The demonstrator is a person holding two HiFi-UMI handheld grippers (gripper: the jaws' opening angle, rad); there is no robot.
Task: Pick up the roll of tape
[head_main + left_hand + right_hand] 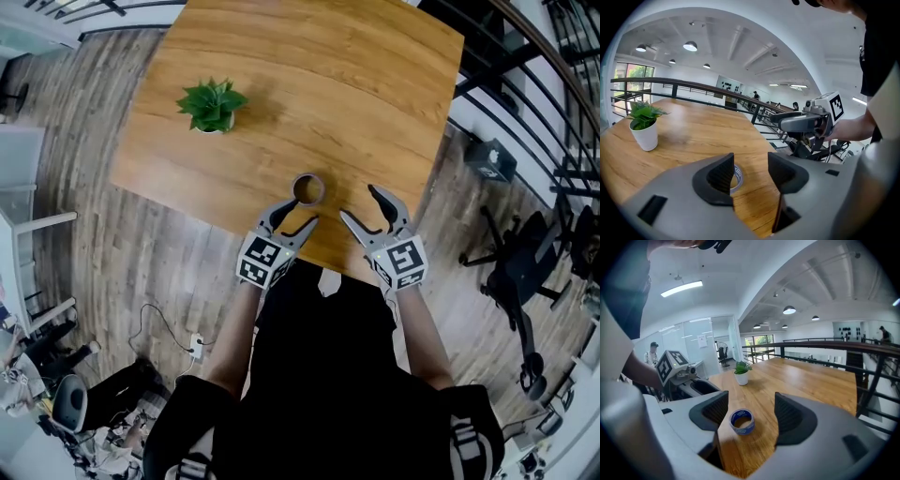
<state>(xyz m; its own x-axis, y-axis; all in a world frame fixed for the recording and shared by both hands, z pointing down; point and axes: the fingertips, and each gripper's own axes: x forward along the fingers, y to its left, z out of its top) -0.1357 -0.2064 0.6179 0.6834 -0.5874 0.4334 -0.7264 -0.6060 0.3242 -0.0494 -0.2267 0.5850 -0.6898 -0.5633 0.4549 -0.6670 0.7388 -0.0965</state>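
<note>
Small blue-printed roll of tape (742,421): flat on light wooden table (328,94), just ahead of both tools, untouched. Right gripper (361,206): jaws spread, roll lined up with gap, beyond tips. Left gripper (292,217): spread, empty, roll half behind its left jaw. Suggested: advance right low, straddle roll, close squarely, lift straight. Green potted plant (214,105) well beyond.

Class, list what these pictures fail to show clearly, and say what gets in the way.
1. Roll of tape, left gripper view: a jaw hides most of it.
2. Tape's print, right gripper view: too small to read.
3. Plant pot, head view: leaves cover nearly all.
</note>
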